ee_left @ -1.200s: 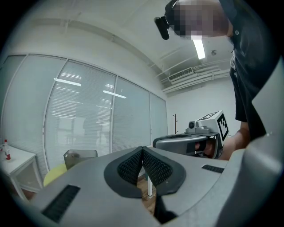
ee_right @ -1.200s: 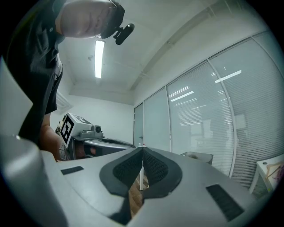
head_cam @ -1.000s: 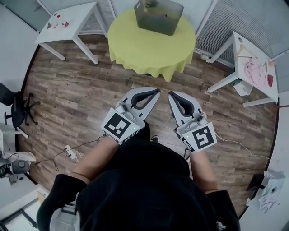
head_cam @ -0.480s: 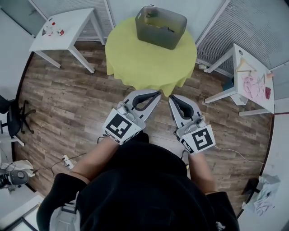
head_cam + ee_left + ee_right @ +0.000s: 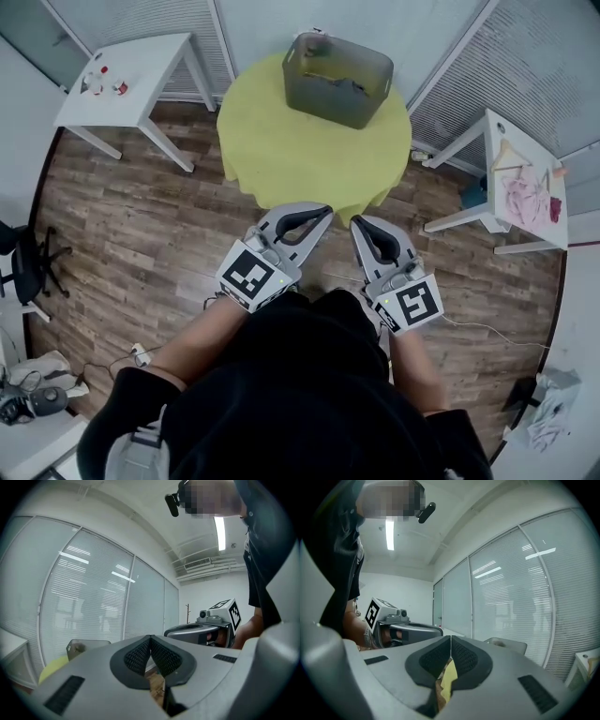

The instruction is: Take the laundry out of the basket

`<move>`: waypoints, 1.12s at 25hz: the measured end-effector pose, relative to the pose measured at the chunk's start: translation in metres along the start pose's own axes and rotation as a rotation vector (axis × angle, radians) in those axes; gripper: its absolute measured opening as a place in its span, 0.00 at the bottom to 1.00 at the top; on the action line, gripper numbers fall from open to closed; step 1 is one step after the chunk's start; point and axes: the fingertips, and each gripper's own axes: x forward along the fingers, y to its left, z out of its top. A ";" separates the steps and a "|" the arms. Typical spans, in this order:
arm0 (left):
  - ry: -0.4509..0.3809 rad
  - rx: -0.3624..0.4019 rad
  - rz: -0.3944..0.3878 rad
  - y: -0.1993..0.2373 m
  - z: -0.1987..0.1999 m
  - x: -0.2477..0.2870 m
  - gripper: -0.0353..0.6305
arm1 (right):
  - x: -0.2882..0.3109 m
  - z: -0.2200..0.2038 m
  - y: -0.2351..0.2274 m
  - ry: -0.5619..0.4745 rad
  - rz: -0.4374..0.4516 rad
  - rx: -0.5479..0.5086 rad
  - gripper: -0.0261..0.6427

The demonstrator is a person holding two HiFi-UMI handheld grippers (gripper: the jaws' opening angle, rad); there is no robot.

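- Laundry (image 5: 330, 81) is in neither tool: the left tool (image 5: 322, 210) and right tool (image 5: 357, 221) are both clenched on nothing, side by side, pointing toward the table (image 5: 281, 141).
- It shows only as a dim heap inside the basket (image 5: 328, 101), at the table's far side and well apart from both tools.
- As cloth it is probably light, limp and not fragile, but may trail and snag on the basket's edge.
- The best hold looks like a raised fold near the top, once the jaws are opened.
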 end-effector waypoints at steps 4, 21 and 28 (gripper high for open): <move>0.013 0.004 -0.004 0.013 -0.002 0.022 0.07 | 0.010 -0.001 -0.026 -0.006 -0.001 0.008 0.07; 0.035 0.025 0.141 0.085 0.020 0.175 0.07 | 0.057 0.003 -0.189 -0.007 0.169 -0.002 0.07; 0.042 0.028 0.231 0.105 0.025 0.231 0.07 | 0.065 0.004 -0.253 -0.018 0.238 0.008 0.07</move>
